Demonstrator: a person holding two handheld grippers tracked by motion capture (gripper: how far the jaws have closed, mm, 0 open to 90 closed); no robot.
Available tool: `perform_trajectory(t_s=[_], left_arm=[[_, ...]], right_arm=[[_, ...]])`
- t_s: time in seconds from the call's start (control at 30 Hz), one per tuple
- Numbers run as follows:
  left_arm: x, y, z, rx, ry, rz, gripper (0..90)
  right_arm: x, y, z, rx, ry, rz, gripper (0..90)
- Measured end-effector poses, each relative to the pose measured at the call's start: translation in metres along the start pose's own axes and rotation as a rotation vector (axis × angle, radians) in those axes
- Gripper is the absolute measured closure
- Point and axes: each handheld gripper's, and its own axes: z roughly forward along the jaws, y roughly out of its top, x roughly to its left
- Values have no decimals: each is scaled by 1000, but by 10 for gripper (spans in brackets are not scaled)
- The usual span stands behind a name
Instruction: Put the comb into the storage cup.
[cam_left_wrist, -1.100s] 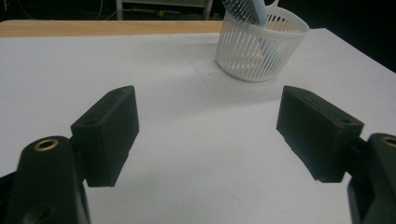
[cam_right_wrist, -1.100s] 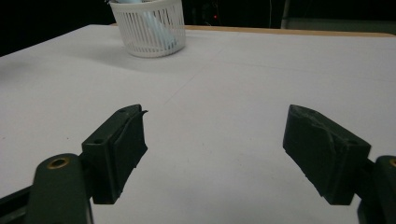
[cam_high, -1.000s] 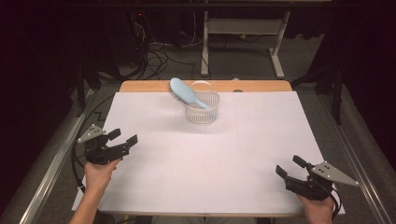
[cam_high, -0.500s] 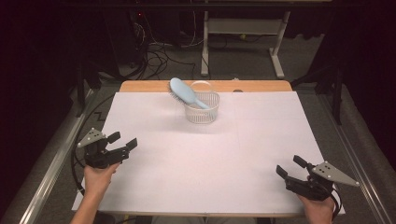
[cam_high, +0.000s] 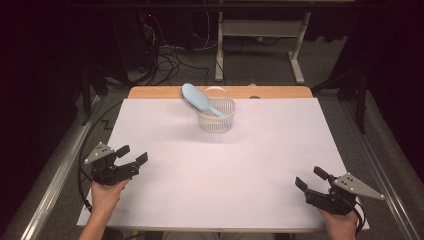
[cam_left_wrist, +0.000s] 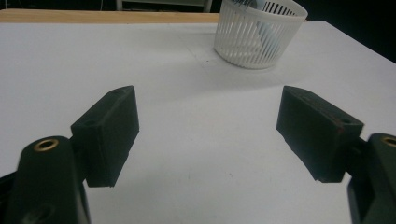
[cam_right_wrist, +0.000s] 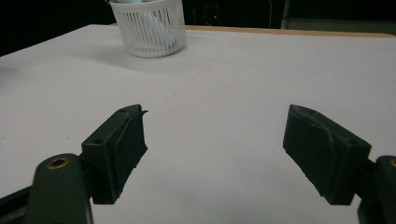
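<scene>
Both grippers empty, jaws spread wide: left gripper (cam_high: 131, 154), right gripper (cam_high: 310, 179) well apart from white basket (cam_high: 216, 115); blue hairbrush (cam_high: 199, 99) propped inside basket.

No text, label, brand, number or sign can be read anywhere in these pictures. The white sheet (cam_high: 225, 170) that covers the table is plain, the white basket (cam_high: 216, 116) near the far edge bears no marking, the blue hairbrush (cam_high: 199, 99) in it shows none, and the black jaws of the left gripper (cam_left_wrist: 208, 135) and right gripper (cam_right_wrist: 215, 154) carry no lettering.
</scene>
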Motion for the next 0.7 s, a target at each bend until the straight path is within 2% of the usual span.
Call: perform_trajectory(t_s=[0.17,0.7], left_arm=[[-1,-4,0,-13,7,1,206],[-2,-14,1,-9,15,10,207]], right_arm=[[0,0,0,1,1,1,215],[0,0,0,2,2,5,215]])
